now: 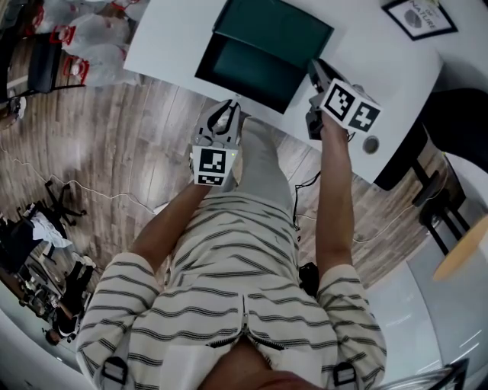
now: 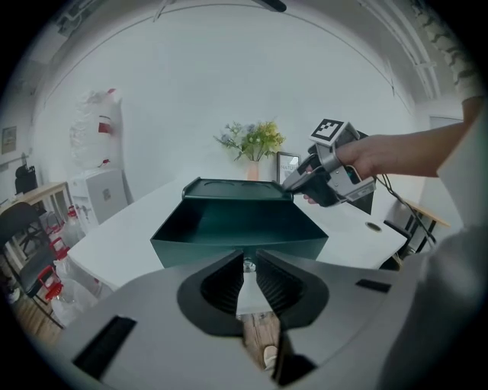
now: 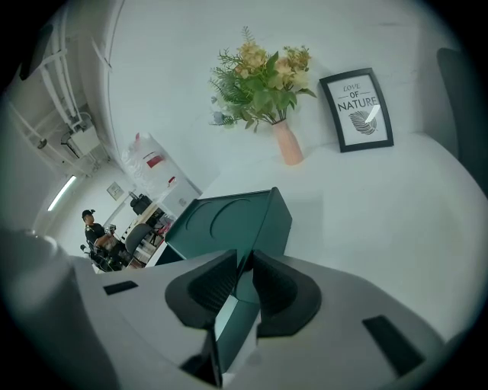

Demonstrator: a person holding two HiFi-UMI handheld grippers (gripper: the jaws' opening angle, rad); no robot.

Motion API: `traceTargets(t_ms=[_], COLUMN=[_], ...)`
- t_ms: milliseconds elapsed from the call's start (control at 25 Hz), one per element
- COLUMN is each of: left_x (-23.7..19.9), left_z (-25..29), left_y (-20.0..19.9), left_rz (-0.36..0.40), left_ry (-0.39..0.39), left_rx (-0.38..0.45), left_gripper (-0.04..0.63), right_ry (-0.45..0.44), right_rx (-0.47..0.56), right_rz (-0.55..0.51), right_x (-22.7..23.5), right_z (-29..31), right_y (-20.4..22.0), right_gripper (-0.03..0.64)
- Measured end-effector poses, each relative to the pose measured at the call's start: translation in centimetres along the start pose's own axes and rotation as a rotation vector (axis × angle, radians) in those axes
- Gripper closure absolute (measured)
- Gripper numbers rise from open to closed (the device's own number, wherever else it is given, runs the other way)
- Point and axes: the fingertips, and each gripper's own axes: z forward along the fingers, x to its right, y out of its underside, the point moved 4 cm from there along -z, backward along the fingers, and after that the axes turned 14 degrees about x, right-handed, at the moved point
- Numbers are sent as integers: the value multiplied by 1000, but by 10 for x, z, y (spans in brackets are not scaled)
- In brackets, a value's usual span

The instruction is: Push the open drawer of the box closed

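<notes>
So the dark green box (image 1: 284, 23) sits on the white desk (image 1: 164, 38). Its drawer (image 1: 248, 65) is pulled well out toward the desk's near edge, and the front panel comes almost up to that edge. There's plenty of bare desk to the right of the box. The only other stuff up there is a framed print (image 1: 420, 17) by the far right corner with a vase of flowers (image 3: 263, 80) near it, both well apart from the box. Off the near edge it's just wood floor (image 1: 114, 137) and the person's grey trouser leg (image 1: 267, 164), so there's open room in front of the drawer. The left tool (image 1: 226, 109) hangs right at the near edge, pointed square at the middle of the drawer front and close to it, though whether it's actually touching can't be told. Its jaws are a little apart with nothing between them. The right tool (image 1: 315, 73) is up over the desk at the box's near right corner. Its jaws are clamped on the box's edge there, and in the right gripper view the green wall runs straight through the gap between them.
</notes>
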Motion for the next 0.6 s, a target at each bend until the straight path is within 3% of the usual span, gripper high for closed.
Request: traceTargets(t_ms=[600], left_x=[1], left_z=[23], left_y=[27], left_rz=[12], left_ry=[-26], left_rx=[-57], left_gripper=[497], right_ry=[-4], right_rx=[7], right_rz=[-27], right_x=[0], right_z=[-2], right_y=[1], right_gripper=[534])
